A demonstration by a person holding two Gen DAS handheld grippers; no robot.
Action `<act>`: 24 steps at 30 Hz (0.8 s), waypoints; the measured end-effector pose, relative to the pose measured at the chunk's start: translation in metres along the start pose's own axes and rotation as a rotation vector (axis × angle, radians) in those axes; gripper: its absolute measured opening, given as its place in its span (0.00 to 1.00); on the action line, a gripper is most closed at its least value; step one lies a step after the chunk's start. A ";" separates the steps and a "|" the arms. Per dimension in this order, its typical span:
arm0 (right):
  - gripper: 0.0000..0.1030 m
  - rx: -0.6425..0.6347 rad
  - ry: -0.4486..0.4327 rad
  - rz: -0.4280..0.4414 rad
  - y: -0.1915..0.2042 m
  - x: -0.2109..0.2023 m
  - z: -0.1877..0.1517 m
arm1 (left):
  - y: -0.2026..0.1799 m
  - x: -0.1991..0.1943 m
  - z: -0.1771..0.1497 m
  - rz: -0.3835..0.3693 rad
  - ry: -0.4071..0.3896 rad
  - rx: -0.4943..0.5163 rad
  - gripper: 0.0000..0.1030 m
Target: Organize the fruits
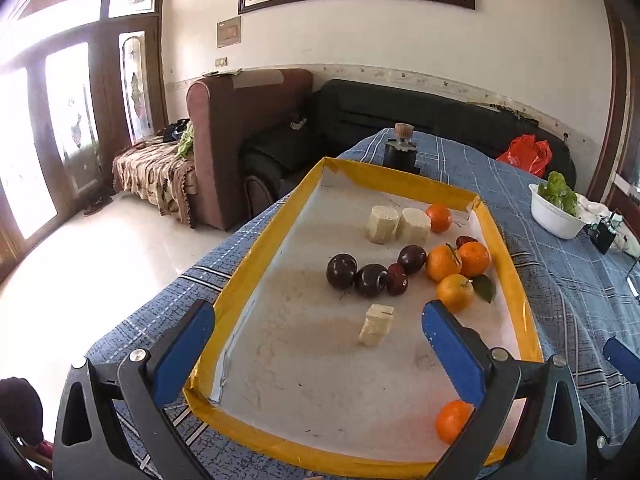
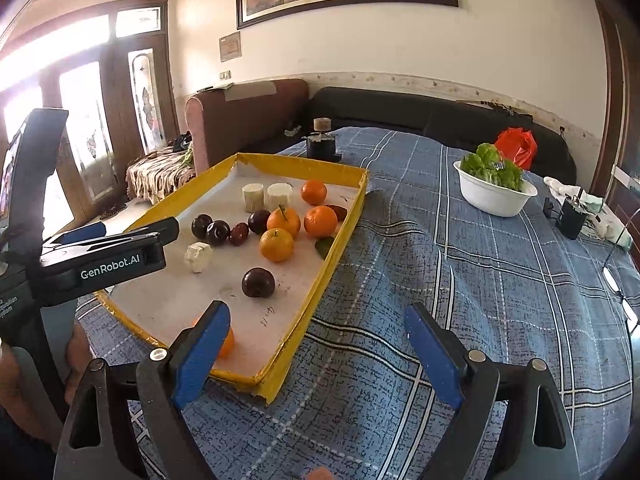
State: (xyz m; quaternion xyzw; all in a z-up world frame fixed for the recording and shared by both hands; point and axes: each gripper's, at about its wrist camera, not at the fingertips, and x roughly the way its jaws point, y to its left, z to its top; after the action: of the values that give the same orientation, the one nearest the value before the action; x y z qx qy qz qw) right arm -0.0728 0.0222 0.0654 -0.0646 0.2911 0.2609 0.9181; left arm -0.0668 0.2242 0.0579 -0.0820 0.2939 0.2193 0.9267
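Observation:
A yellow-rimmed tray (image 1: 236, 296) (image 2: 344, 224) on the blue checked tablecloth holds the fruit. Several oranges (image 1: 455, 292) (image 2: 277, 245) cluster at its right side, and one more orange (image 1: 452, 420) (image 2: 227, 344) lies near the front. Dark plums (image 1: 341, 271) (image 2: 218, 233) sit in a row mid-tray; one plum (image 2: 258, 282) lies apart toward the front. Pale peeled chunks (image 1: 376, 325) (image 2: 198, 257) lie among them. My left gripper (image 1: 316, 360) is open and empty over the tray's near end. My right gripper (image 2: 316, 356) is open and empty over the cloth at the tray's right front corner.
A white bowl of green leaves (image 2: 494, 194) (image 1: 554, 216) stands on the table to the right. A dark grinder with a wooden knob (image 1: 400, 148) (image 2: 322, 142) stands behind the tray. A small black device (image 2: 572, 218) lies far right. Sofas stand beyond the table.

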 end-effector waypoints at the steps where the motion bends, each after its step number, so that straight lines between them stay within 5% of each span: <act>1: 0.90 0.000 0.001 0.000 0.000 0.000 0.000 | 0.000 -0.001 0.000 0.001 -0.002 0.002 1.00; 24: 0.90 0.009 0.005 -0.008 -0.001 0.001 0.001 | -0.006 -0.004 -0.001 0.061 -0.022 0.034 1.00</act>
State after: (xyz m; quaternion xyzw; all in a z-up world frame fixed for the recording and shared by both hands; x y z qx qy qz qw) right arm -0.0705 0.0218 0.0654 -0.0620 0.2942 0.2560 0.9188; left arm -0.0672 0.2175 0.0595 -0.0546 0.2897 0.2434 0.9241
